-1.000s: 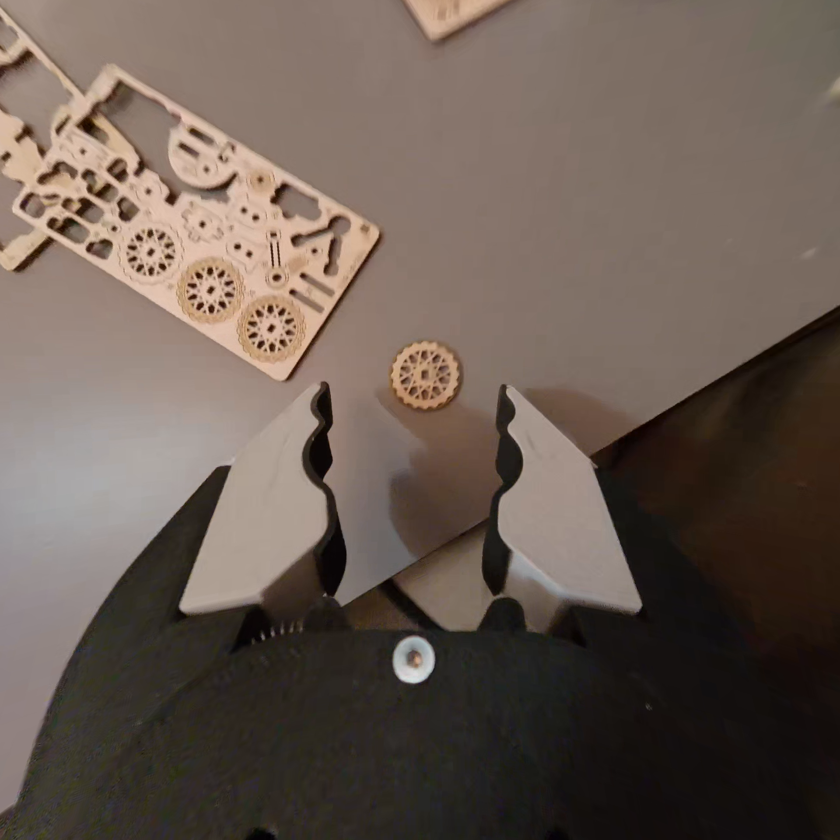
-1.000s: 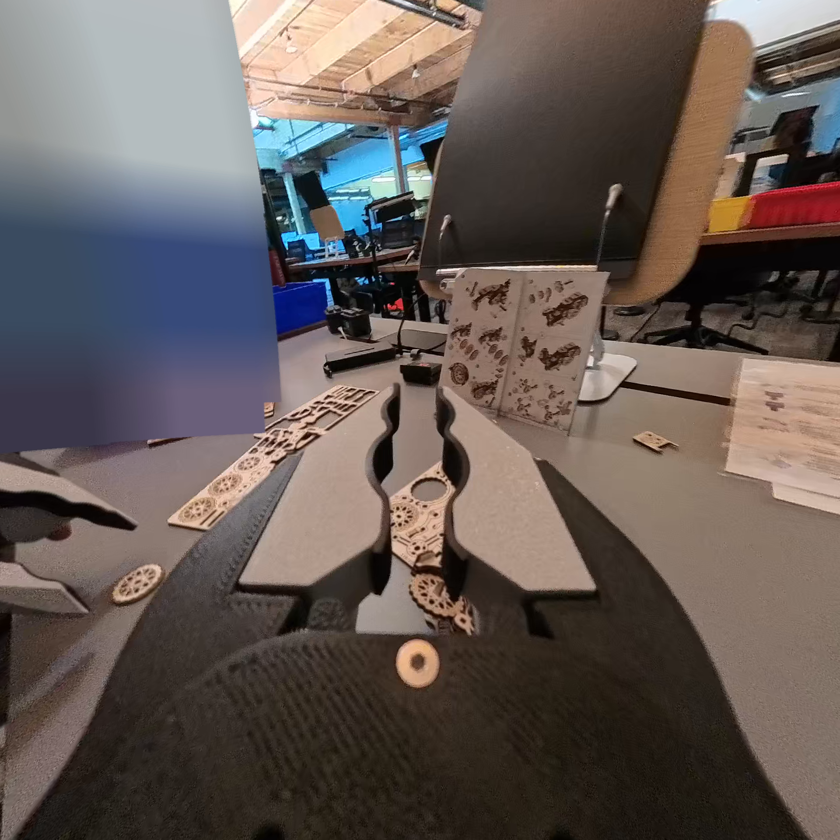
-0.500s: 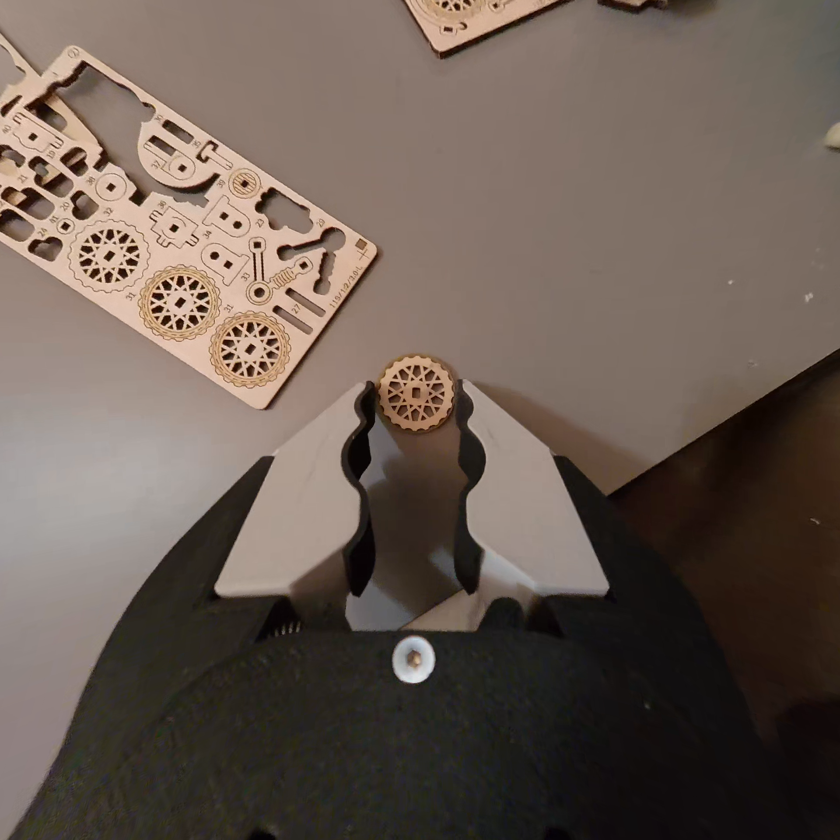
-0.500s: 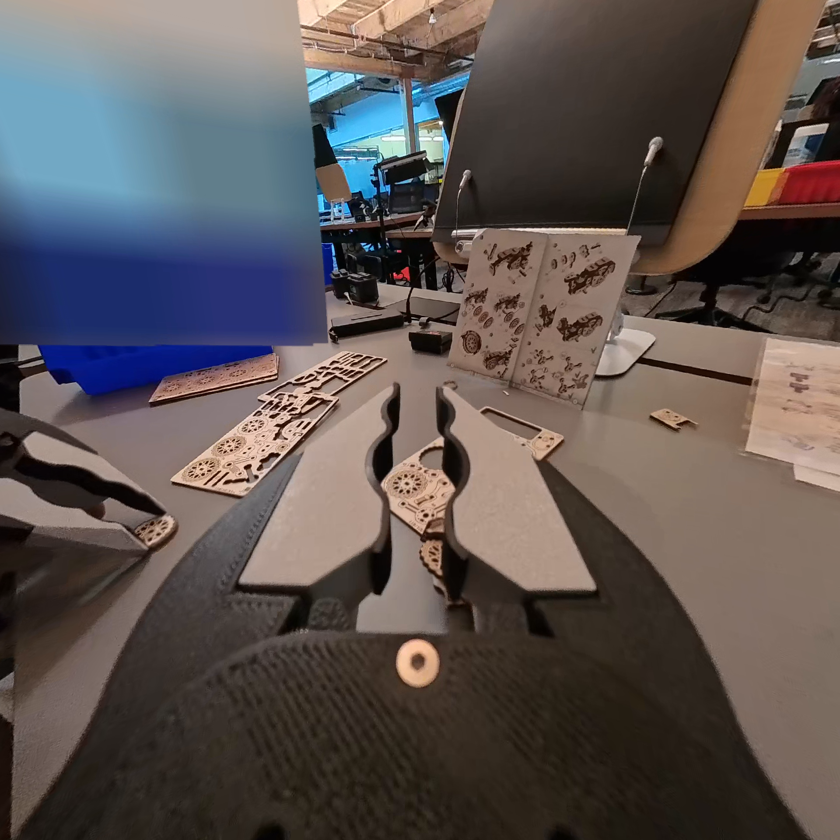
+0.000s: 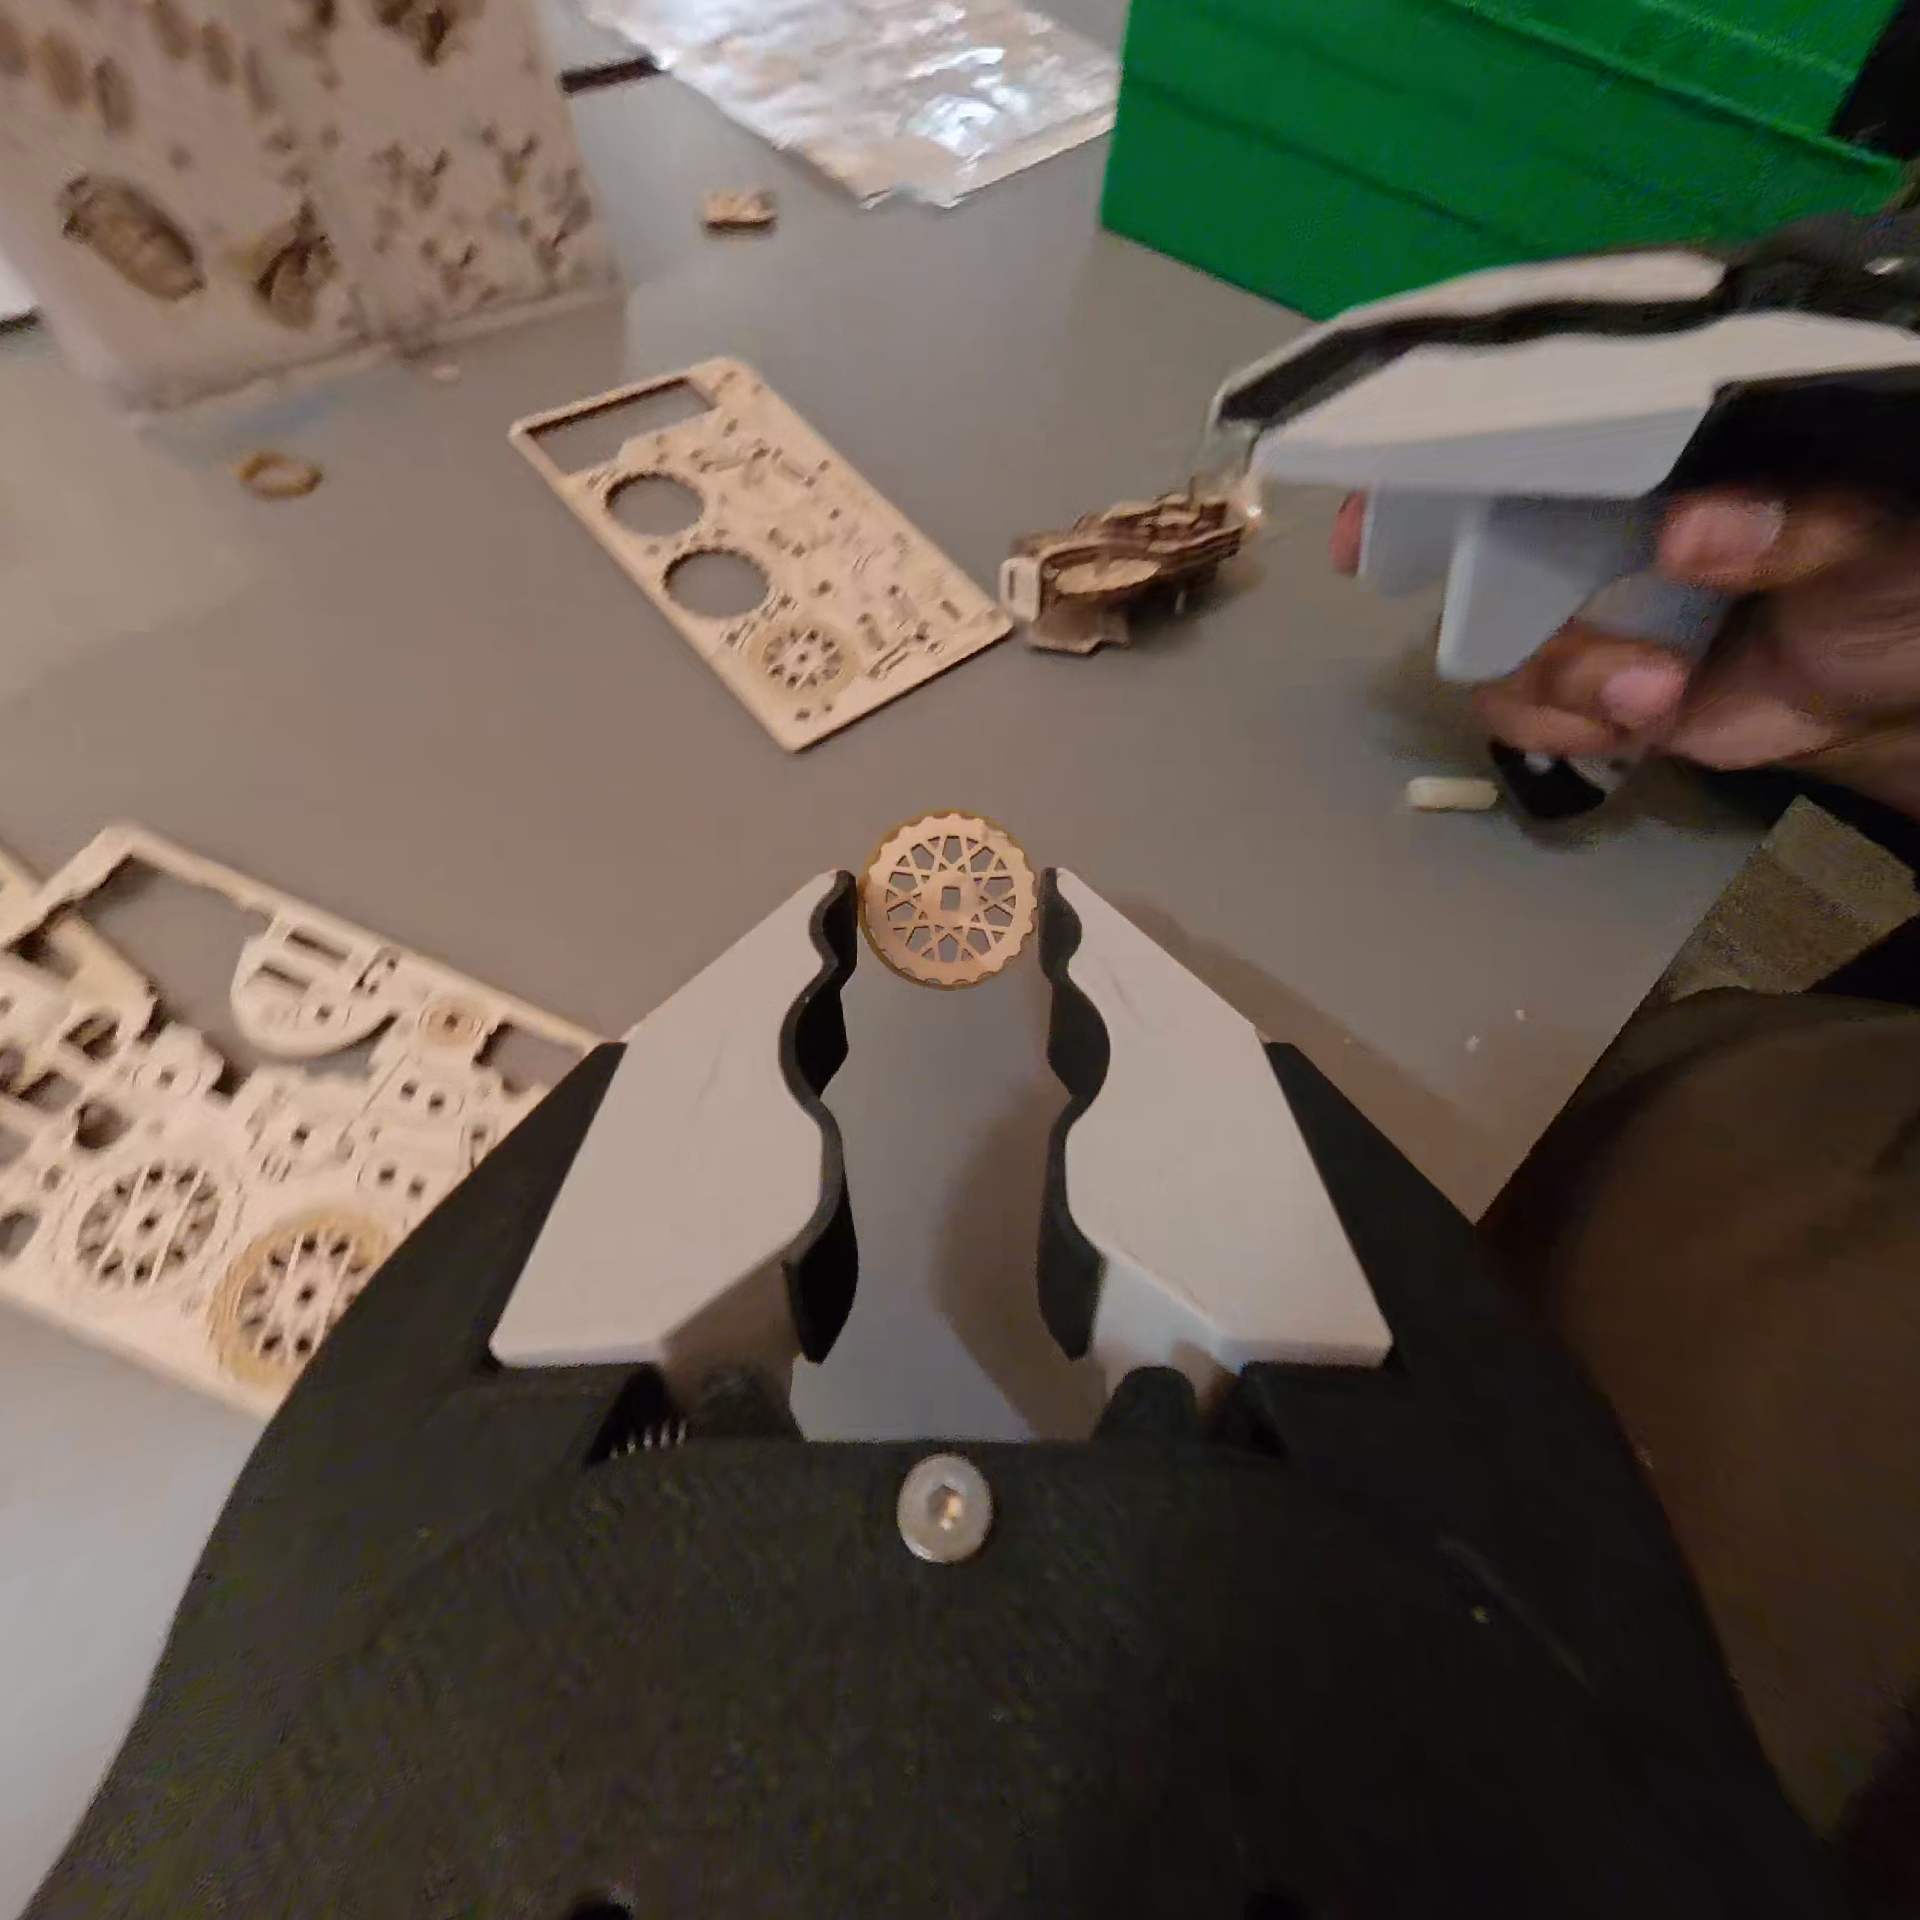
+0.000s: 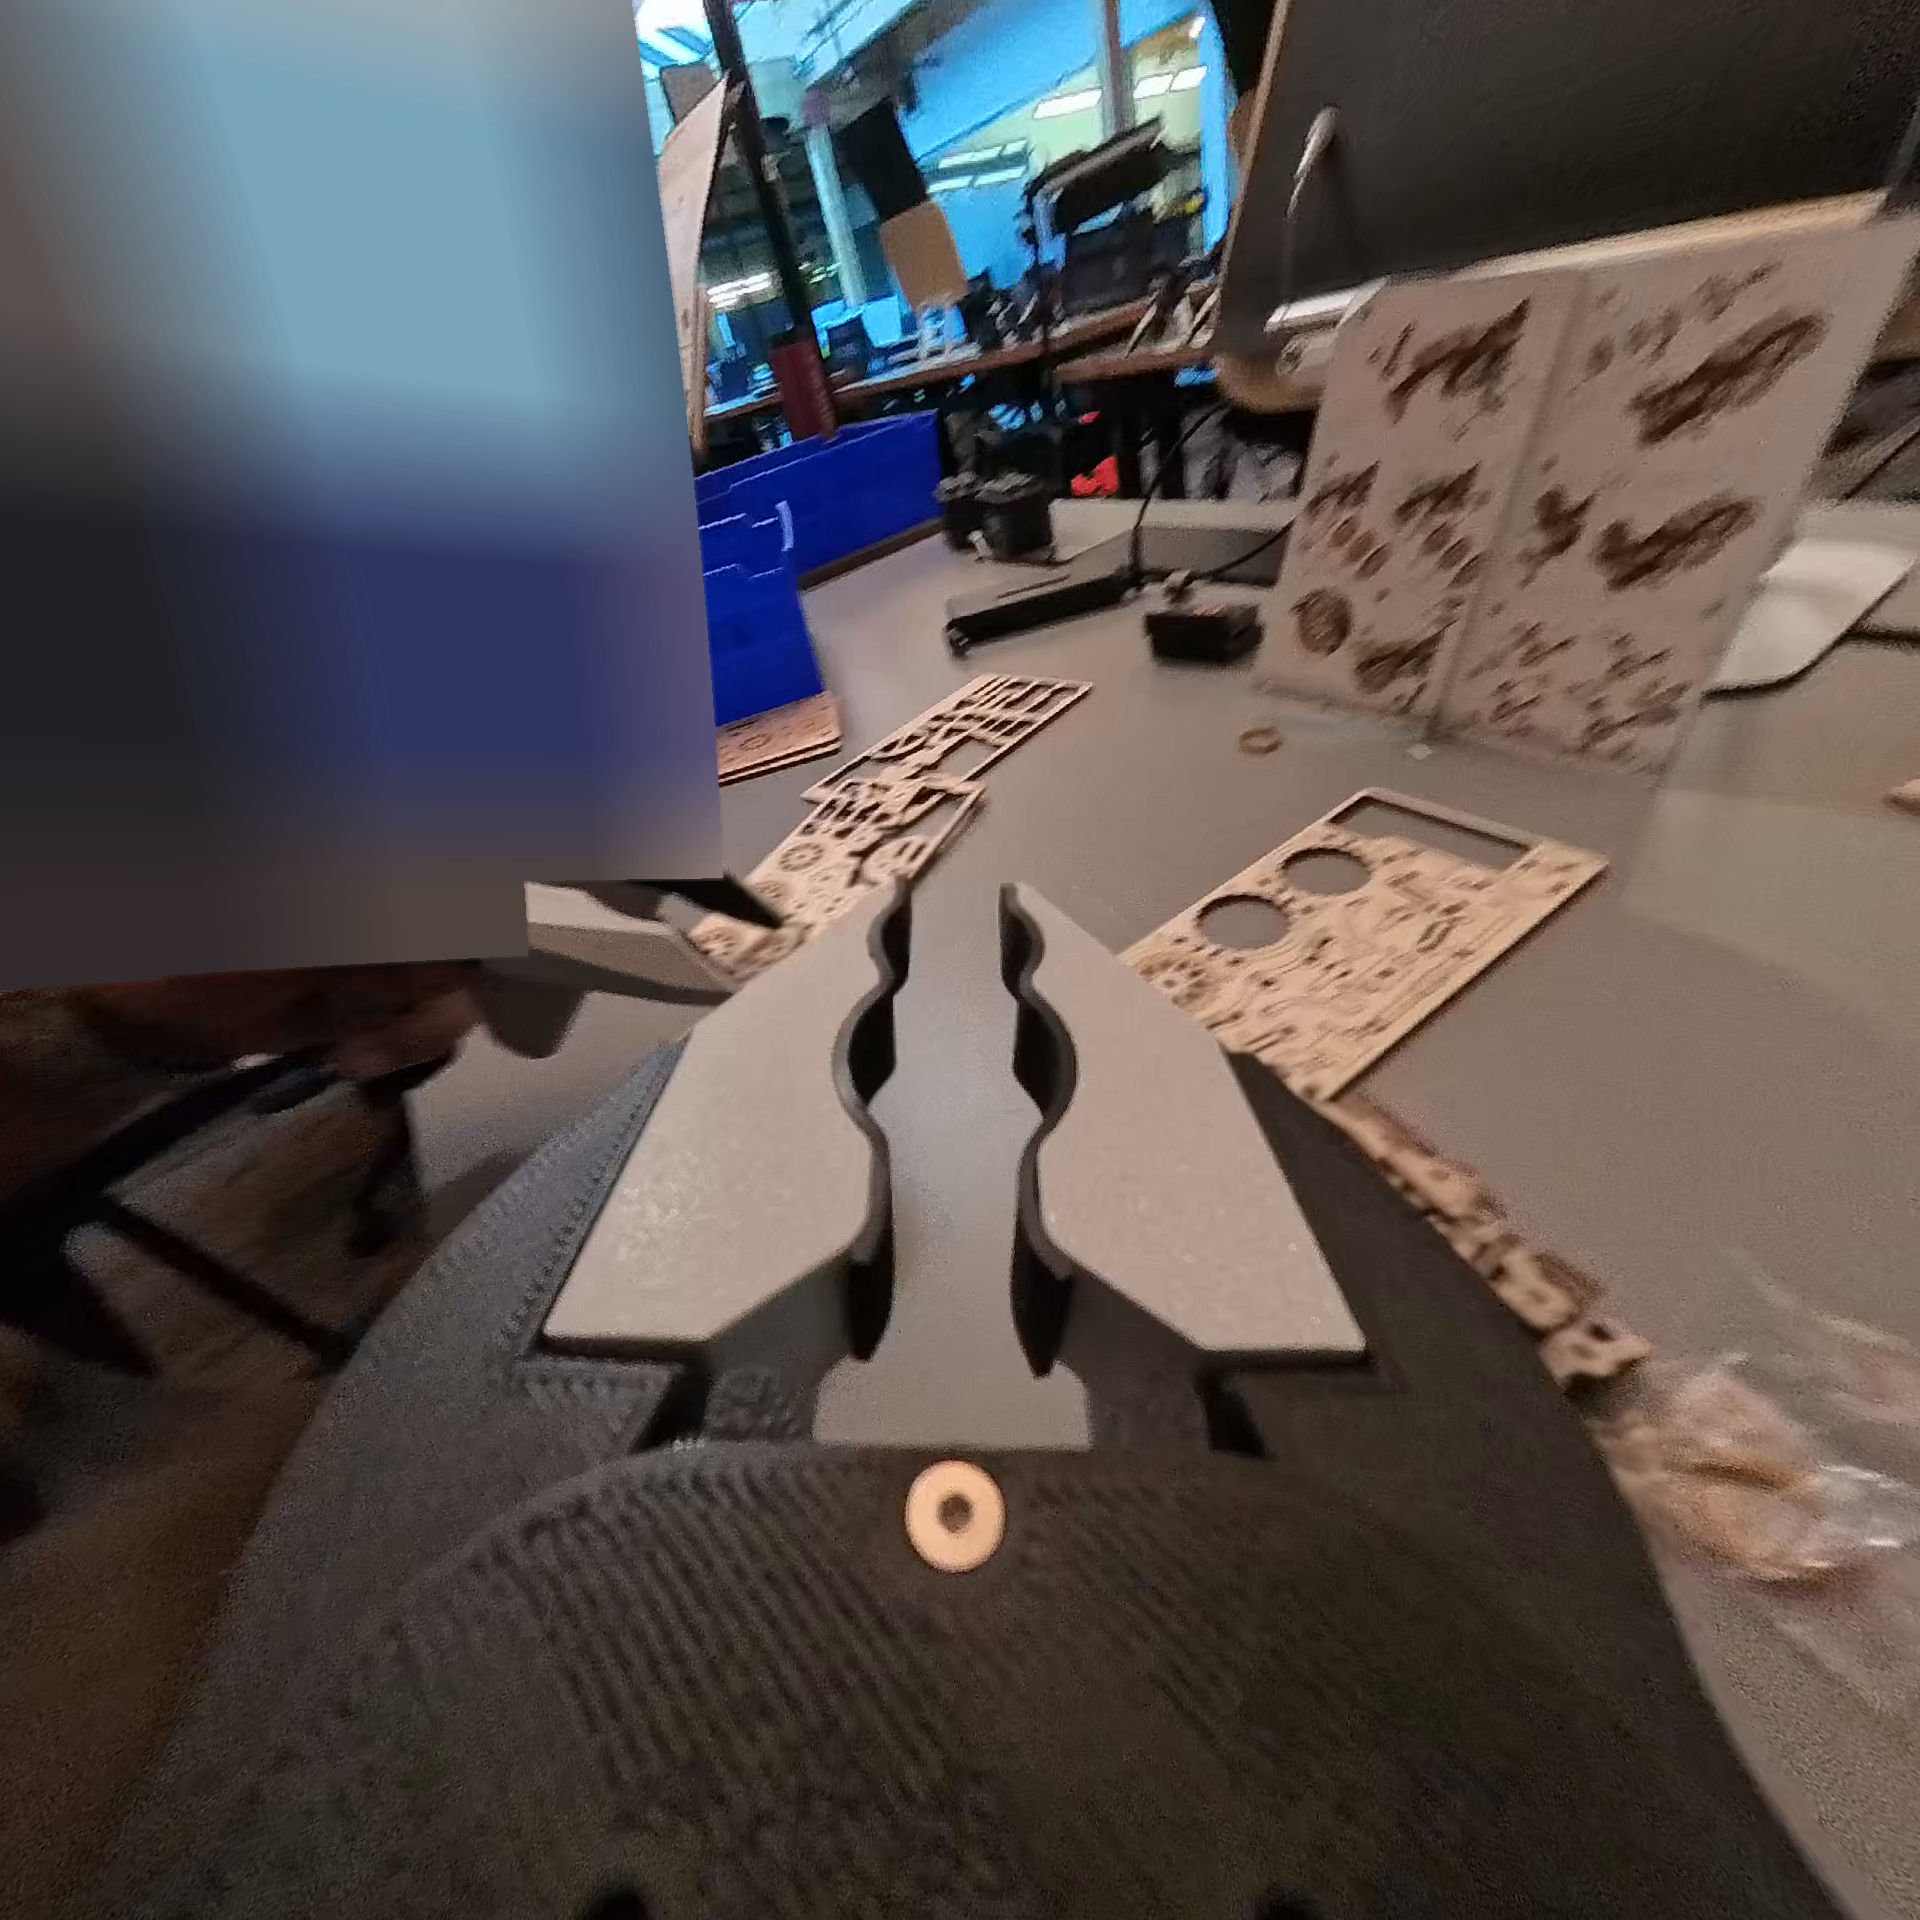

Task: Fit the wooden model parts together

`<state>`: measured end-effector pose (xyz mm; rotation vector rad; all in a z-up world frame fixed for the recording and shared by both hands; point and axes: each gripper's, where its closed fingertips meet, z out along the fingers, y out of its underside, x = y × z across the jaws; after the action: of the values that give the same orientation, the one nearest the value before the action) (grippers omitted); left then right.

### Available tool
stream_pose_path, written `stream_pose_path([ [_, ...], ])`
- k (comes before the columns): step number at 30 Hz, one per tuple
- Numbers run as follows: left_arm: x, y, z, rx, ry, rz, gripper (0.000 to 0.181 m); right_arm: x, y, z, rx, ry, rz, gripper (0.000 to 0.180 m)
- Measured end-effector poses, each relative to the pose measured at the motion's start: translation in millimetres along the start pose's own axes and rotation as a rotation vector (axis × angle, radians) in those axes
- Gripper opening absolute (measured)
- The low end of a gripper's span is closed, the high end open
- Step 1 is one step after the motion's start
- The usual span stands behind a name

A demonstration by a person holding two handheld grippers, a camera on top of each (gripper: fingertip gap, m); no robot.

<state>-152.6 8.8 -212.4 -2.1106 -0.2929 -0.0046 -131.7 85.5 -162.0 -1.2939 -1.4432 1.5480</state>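
Observation:
My left gripper [image 5: 948, 883] is shut on a small round wooden gear wheel [image 5: 948, 902], pinched at its edges between the fingertips and held above the grey table [image 5: 468, 727]. A partly built wooden model [image 5: 1127, 566] lies on the table ahead to the right. My right gripper [image 6: 951, 904] is closed to a narrow gap and holds nothing. In the left wrist view it [image 5: 1242, 416] hovers just above the model's right end, with a hand on its handle. The left gripper's finger [image 6: 613, 940] shows at the left of the right wrist view.
A wooden part sheet with two round holes [image 5: 758, 561] lies ahead, also in the right wrist view [image 6: 1361, 945]. Another sheet [image 5: 208, 1101] lies at the left. An upright instruction leaflet [image 5: 291, 156], a foil bag [image 5: 862, 83] and a green bin [image 5: 1455, 135] stand behind. The table edge [image 5: 1621, 997] runs at the right.
My left gripper closed on the gear wheel and lifted it off the table, tilting up toward the model. My right gripper swung left, keeping the same narrow gap.

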Motion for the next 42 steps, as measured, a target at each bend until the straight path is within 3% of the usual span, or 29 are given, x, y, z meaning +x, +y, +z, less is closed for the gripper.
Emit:
stream_pose_path([
  [6,18,-15,36,0.087,0.050,0.141,0.034,-12,9,-2,-0.052,-0.140,0.317,0.018],
  [19,42,-14,29,0.168,0.040,0.311,0.034,-29,53,8,-0.274,-0.238,0.405,0.030],
  [21,46,-17,27,0.194,0.041,0.342,0.035,-30,52,7,-0.269,-0.247,0.408,0.023],
  [23,47,-18,26,0.218,0.029,0.361,0.033,-31,52,6,-0.268,-0.259,0.405,0.002],
  [25,47,-19,25,0.234,0.025,0.360,0.039,-30,53,6,-0.275,-0.262,0.400,0.001],
  [28,50,-23,23,0.255,0.107,0.225,0.048,-27,49,5,-0.253,-0.273,0.417,0.001],
  [33,50,-39,13,0.300,0.396,-0.252,0.052,-31,19,-3,-0.104,-0.385,0.508,0.000],
  [37,62,-40,6,0.288,0.606,-0.407,0.037,-38,5,-7,-0.037,-0.461,0.577,0.000],
  [42,68,-46,-2,0.326,0.699,-0.453,0.006,-45,4,-7,-0.038,-0.502,0.588,0.000],
])
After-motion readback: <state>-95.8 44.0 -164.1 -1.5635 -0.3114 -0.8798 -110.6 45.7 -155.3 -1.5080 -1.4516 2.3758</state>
